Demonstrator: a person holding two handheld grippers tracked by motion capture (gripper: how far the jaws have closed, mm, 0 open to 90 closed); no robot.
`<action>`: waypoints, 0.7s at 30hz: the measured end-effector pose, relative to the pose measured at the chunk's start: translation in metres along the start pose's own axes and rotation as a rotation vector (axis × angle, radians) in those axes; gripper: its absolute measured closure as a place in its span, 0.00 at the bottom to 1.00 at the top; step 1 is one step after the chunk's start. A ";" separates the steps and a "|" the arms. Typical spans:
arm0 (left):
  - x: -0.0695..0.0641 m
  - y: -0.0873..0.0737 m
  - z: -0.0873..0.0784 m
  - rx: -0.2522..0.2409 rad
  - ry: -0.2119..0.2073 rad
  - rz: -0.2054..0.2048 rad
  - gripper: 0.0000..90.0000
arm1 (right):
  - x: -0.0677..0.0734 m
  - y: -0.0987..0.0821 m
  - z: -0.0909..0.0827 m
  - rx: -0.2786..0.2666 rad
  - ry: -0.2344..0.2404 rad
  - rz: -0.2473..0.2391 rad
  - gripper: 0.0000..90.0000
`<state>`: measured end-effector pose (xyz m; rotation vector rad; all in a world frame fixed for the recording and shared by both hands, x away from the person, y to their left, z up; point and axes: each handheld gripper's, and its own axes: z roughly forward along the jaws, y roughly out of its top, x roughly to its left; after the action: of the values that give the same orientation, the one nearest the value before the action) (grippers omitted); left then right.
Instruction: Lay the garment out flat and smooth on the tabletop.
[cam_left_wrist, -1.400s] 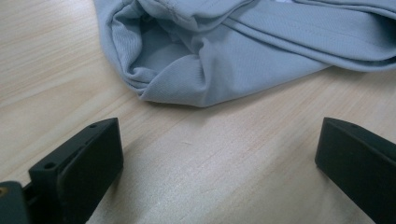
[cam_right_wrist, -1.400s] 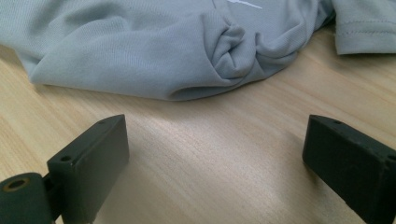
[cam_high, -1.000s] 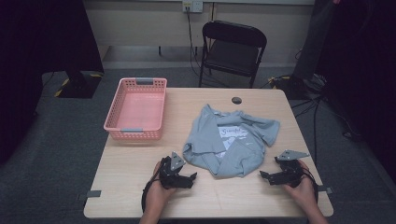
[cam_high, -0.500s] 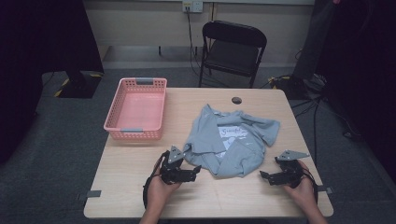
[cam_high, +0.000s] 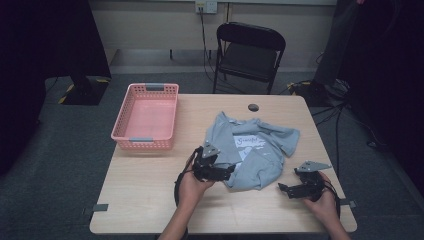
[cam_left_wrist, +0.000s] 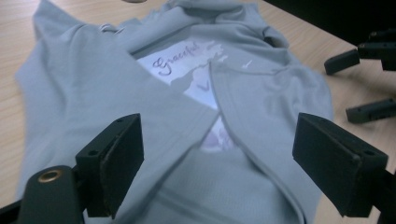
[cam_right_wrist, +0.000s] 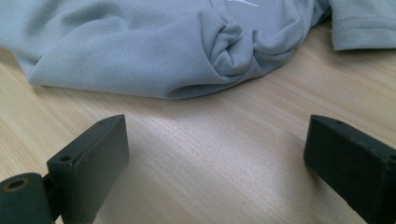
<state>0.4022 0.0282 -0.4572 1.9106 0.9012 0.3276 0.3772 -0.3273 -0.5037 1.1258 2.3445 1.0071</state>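
High view: light wooden table (cam_high: 150, 200) with a crumpled grey t-shirt (cam_high: 252, 150) right of centre, white print panel facing up. Pink basket (cam_high: 146, 116) at the far left of the table, well apart from the shirt. Small dark round object (cam_high: 253, 107) near the far edge, just beyond the shirt. Black folding chair (cam_high: 249, 52) behind the table.

Left gripper (cam_high: 227, 172), held in the left hand (cam_high: 192, 185), sits at the shirt's near left edge. Left gripper view: both black jaws spread wide, hovering low over the grey fabric, nothing between them; cannot tell if the pads touch the cloth. The print reads "Graceful" (cam_left_wrist: 180, 58). The other gripper's jaws show at the right of that view, over bare wood.

Right gripper (cam_high: 284, 188), in the right hand (cam_high: 320, 200), is near the shirt's near right corner, apart from it. Right gripper view: jaws wide apart over bare table (cam_right_wrist: 210, 158), holding nothing; a bunched fold of the shirt (cam_right_wrist: 140, 51) lies just ahead, not touching the jaws.
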 end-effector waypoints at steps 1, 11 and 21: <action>-0.001 0.002 0.005 0.005 0.003 -0.003 0.18 | 0.000 0.000 0.000 0.000 0.000 0.000 0.06; -0.004 0.013 0.051 0.107 0.029 0.062 0.30 | 0.000 0.000 0.000 0.000 0.001 0.000 0.06; -0.010 0.013 0.079 0.214 0.072 0.128 0.57 | 0.000 0.001 0.001 0.000 0.000 0.001 0.06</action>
<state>0.4460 -0.0347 -0.4841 2.1721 0.8919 0.3908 0.3780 -0.3267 -0.5037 1.1273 2.3443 1.0079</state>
